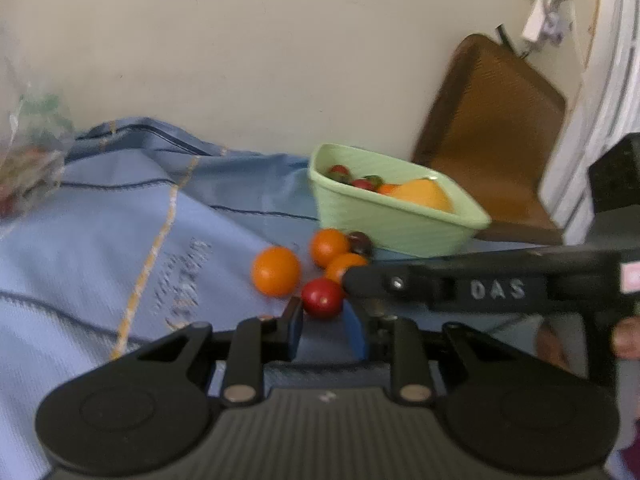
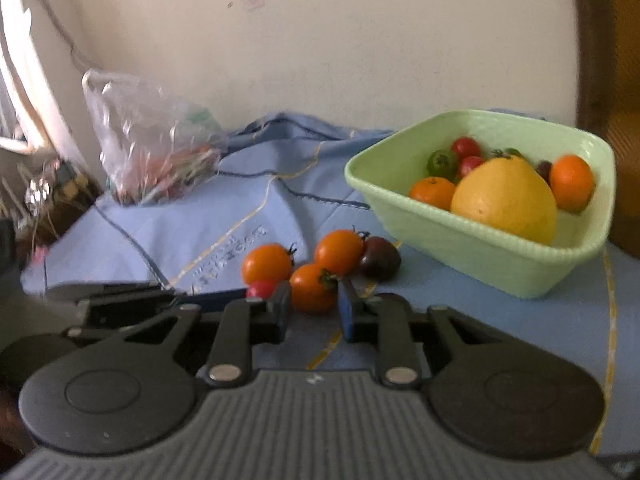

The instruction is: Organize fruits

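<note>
My left gripper (image 1: 325, 312) is shut on a small red tomato (image 1: 322, 298) that rests on the blue cloth (image 1: 100, 240). In the right wrist view, my right gripper (image 2: 314, 304) is shut on an orange tomato (image 2: 312, 288) lying beside that red tomato (image 2: 262, 288). Two more orange tomatoes (image 2: 266, 262) (image 2: 338, 250) and a dark purple one (image 2: 380, 258) lie loose just beyond. A light green bowl (image 2: 480, 256) stands behind them to the right. It holds a large yellow citrus fruit (image 2: 504, 200), small oranges and red and green tomatoes.
A clear plastic bag (image 2: 152, 152) with produce inside sits at the back left against the wall. A brown tray (image 1: 492, 140) leans on the wall behind the bowl (image 1: 400, 216). Part of a person's hand (image 1: 628, 338) shows at the right gripper's handle.
</note>
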